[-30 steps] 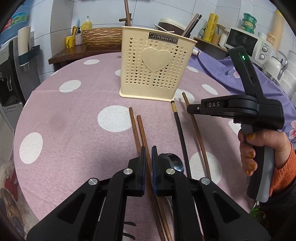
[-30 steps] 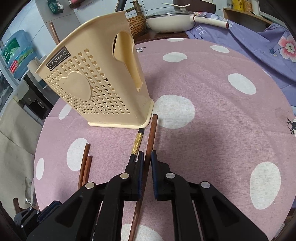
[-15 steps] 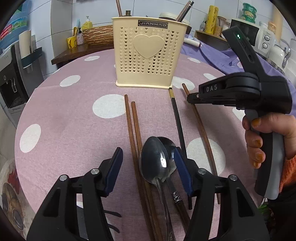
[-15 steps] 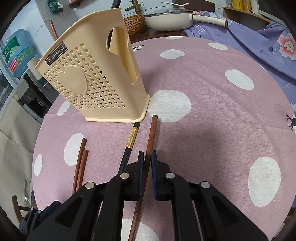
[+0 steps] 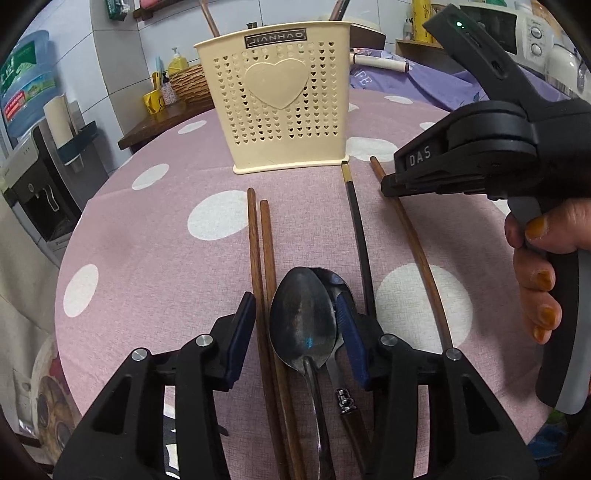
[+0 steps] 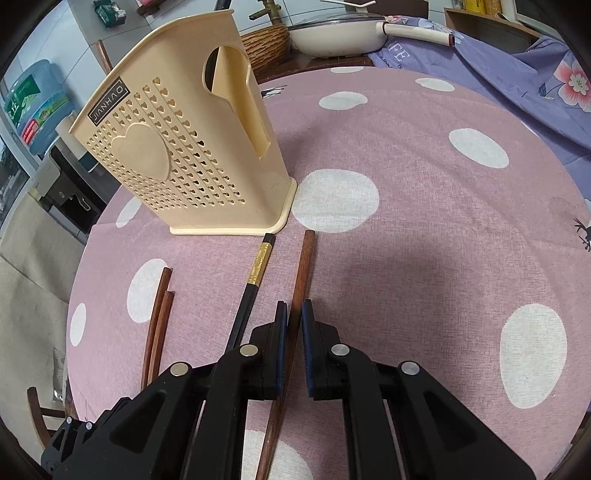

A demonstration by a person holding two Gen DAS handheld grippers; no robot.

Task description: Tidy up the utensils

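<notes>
Counted on the worktop (image 5: 155,236): four chopsticks, namely a brown pair (image 5: 258,236), one black (image 5: 360,236) and one more brown (image 5: 413,229). Two spoons, one (image 5: 303,321) overlapping the other (image 5: 341,286). One holder (image 5: 284,107). Two tongs, left (image 5: 295,332) and right (image 6: 291,345). Beyond the worktop: one pan (image 6: 340,35), one water bottle (image 6: 33,103).

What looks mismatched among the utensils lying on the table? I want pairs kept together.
The black gold-banded chopstick lies beside a single brown wooden chopstick, unlike the matched brown pair.
</notes>
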